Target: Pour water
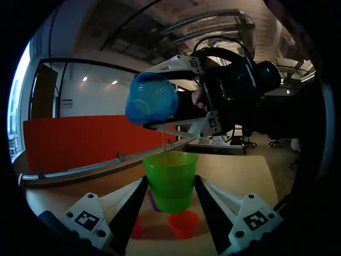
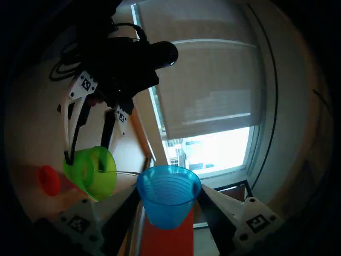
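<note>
My left gripper (image 1: 171, 181) is shut on an upright green cup (image 1: 170, 187) above a wooden table (image 1: 238, 170). Above it, my right gripper (image 1: 145, 100) is shut on a blue cup (image 1: 151, 99) that is tipped towards the green one. A thin stream of water (image 1: 164, 141) falls from the blue cup's rim into the green cup. In the right gripper view the blue cup (image 2: 168, 202) sits between my right gripper's (image 2: 169, 192) fingers. There the stream (image 2: 125, 172) reaches the green cup (image 2: 91, 173), which is held in the left gripper (image 2: 85, 155).
An orange cup (image 1: 183, 222) stands on the table under the green cup, with a pink cup (image 1: 136, 228) and a purple one (image 1: 151, 200) close by. An orange-red wall panel (image 1: 85, 141) lies behind. A bright window (image 2: 209, 153) with a blind fills the far side.
</note>
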The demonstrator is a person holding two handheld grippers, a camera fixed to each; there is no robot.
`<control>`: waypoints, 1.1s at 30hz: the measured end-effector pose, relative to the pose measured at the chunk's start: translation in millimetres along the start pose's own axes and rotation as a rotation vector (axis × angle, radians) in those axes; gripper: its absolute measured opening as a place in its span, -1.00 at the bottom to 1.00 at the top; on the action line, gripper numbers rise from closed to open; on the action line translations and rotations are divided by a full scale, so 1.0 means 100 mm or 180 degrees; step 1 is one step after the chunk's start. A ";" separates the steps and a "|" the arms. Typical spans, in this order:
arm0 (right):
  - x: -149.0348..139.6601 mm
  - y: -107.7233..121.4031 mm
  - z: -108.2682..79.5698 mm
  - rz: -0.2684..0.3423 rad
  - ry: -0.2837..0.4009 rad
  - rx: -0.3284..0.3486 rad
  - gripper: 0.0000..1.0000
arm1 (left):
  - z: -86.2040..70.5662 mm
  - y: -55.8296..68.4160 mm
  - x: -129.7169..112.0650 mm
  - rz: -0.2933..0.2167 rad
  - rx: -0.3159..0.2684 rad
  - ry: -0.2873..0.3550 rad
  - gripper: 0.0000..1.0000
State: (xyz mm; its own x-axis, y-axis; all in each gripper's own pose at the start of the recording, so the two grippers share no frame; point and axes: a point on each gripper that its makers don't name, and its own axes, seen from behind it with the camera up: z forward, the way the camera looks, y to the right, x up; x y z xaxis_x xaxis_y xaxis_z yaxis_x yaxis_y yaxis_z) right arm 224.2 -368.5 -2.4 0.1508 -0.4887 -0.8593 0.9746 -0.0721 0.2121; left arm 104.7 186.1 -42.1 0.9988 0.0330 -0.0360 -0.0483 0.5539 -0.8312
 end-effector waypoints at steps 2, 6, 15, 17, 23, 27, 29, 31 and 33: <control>0.00 0.00 0.00 -0.0017 -0.0004 0.0004 0.81 | 0.00 0.00 0.00 -0.0004 -0.0001 -0.0004 0.58; 0.01 -0.01 -0.01 -0.0044 -0.0010 0.0004 0.81 | 0.00 0.00 0.00 -0.0001 0.0001 -0.0005 0.58; 0.02 -0.04 -0.01 -0.0125 -0.0021 0.0008 0.81 | 0.01 0.01 0.00 -0.0005 -0.0008 -0.0009 0.58; 0.02 -0.04 -0.01 -0.0143 -0.0025 0.0004 0.81 | 0.01 0.01 0.00 -0.0002 -0.0008 -0.0007 0.58; 0.02 -0.04 -0.03 -0.0206 -0.0040 -0.0001 0.81 | 0.01 0.00 0.00 -0.0006 0.0000 -0.0006 0.58; 0.03 -0.04 -0.03 -0.0226 -0.0042 -0.0008 0.81 | 0.01 0.00 0.00 -0.0005 0.0000 -0.0005 0.58; 0.03 -0.04 -0.03 -0.0230 -0.0042 -0.0008 0.81 | 0.01 0.00 0.00 -0.0002 0.0003 -0.0004 0.58; 0.03 -0.04 -0.03 -0.0239 -0.0043 -0.0009 0.81 | 0.01 0.00 0.00 -0.0002 0.0005 -0.0004 0.58; 0.04 -0.03 -0.03 -0.0250 -0.0043 -0.0009 0.81 | 0.01 0.00 0.00 -0.0002 0.0007 -0.0003 0.58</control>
State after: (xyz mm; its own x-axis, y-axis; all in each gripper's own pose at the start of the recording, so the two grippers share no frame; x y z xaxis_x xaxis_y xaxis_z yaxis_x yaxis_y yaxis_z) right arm 222.0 -367.4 -7.6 0.0717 -0.4932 -0.8670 0.9838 -0.1082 0.1429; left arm 104.7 187.1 -40.9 0.9988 0.0336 -0.0348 -0.0476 0.5557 -0.8300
